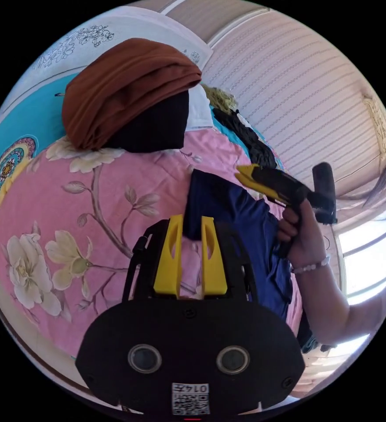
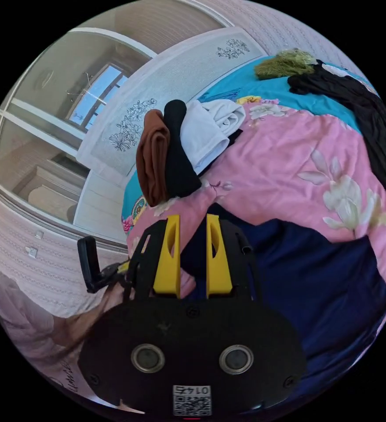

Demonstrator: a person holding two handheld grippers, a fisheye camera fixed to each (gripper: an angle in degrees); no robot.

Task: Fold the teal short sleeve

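The short-sleeve garment (image 1: 245, 220) looks dark blue and lies partly lifted over the pink floral bedspread (image 1: 70, 198). In the left gripper view, my left gripper (image 1: 192, 224) has its yellow jaws close together with a corner of the garment pinched between the tips. A hand holds my right gripper (image 1: 245, 172) at the garment's far edge, its jaws together. In the right gripper view, my right gripper (image 2: 192, 233) has a fold of the garment (image 2: 316, 281) between its jaws, and the rest spreads out to the right.
A folded stack of brown (image 2: 153, 158), black (image 2: 177, 149) and white (image 2: 210, 127) clothes sits near the headboard (image 2: 175, 74). A loose black garment (image 2: 369, 123) and an olive-green item (image 2: 285, 63) lie on the teal sheet (image 2: 245, 85). A striped wall (image 1: 298, 96) and window (image 1: 369, 250) stand behind.
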